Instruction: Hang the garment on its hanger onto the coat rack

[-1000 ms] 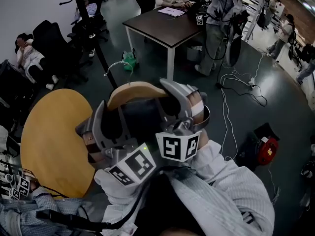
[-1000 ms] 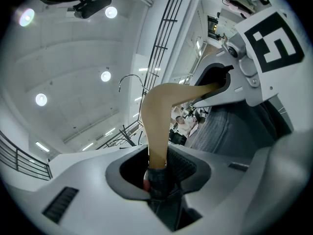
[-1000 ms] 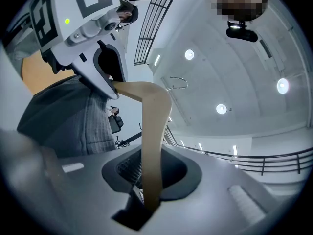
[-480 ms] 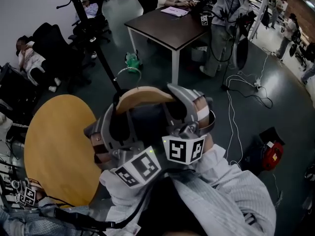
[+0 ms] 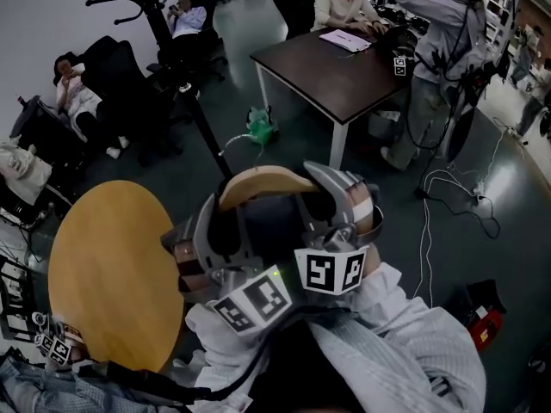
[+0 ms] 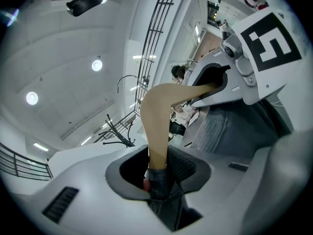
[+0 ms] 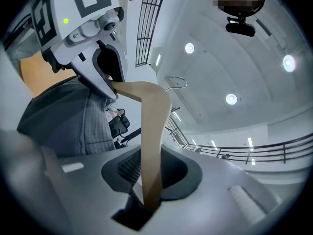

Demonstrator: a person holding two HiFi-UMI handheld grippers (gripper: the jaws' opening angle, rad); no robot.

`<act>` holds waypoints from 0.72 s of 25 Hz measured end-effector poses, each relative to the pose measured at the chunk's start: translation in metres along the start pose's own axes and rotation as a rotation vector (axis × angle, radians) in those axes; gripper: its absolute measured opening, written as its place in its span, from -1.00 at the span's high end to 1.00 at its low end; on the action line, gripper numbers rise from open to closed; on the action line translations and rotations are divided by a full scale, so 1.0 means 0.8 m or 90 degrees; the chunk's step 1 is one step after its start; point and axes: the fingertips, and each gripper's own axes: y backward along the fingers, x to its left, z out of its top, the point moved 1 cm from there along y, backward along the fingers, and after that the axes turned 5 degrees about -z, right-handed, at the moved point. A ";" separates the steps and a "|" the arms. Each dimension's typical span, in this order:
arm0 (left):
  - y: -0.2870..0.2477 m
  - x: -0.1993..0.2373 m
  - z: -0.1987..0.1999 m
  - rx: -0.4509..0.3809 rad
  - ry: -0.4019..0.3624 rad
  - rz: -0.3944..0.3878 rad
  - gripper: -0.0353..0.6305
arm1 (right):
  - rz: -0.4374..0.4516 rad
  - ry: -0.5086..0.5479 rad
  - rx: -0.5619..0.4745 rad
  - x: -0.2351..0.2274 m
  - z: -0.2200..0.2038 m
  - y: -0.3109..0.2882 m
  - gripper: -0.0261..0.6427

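— While the hanger sits between both tools, how much of the job is done?

— Only the carrying, by the look of it. The left gripper is clamped on one wooden arm together with a fold of the dark garment; the right gripper pinches the other arm.

— And the coat rack?

— Ahead, up and to the left in the head view, well apart from the hanger. The metal hook points toward it but rests on nothing.

— So what remains?

— Closing the gap, lifting the hook onto the rack, then opening both grippers.
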 end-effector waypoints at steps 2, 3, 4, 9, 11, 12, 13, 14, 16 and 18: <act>-0.042 0.009 0.003 0.021 0.001 0.017 0.55 | 0.012 -0.006 -0.022 -0.006 -0.015 -0.046 0.69; -0.062 0.014 0.005 0.032 0.001 0.025 0.55 | 0.018 -0.008 -0.033 -0.009 -0.023 -0.067 0.69; -0.081 0.017 0.008 0.041 0.001 0.033 0.55 | 0.025 -0.010 -0.043 -0.013 -0.031 -0.088 0.69; -0.167 0.023 0.022 0.088 0.013 0.088 0.55 | 0.057 -0.014 -0.112 -0.030 -0.072 -0.178 0.69; -0.197 0.025 0.022 0.106 0.017 0.106 0.55 | 0.067 -0.017 -0.136 -0.032 -0.085 -0.212 0.69; -0.212 0.028 0.019 0.115 0.018 0.111 0.55 | 0.072 -0.017 -0.144 -0.030 -0.089 -0.229 0.68; -0.227 0.033 0.014 0.123 0.020 0.112 0.55 | 0.077 -0.016 -0.149 -0.027 -0.091 -0.246 0.68; -0.240 0.040 0.008 0.130 0.024 0.111 0.55 | 0.082 -0.015 -0.152 -0.023 -0.090 -0.263 0.68; -0.265 0.057 -0.010 0.142 0.028 0.104 0.55 | 0.088 -0.013 -0.153 -0.013 -0.084 -0.297 0.67; -0.300 0.068 -0.025 0.147 0.026 0.101 0.55 | 0.091 -0.017 -0.151 -0.002 -0.090 -0.335 0.67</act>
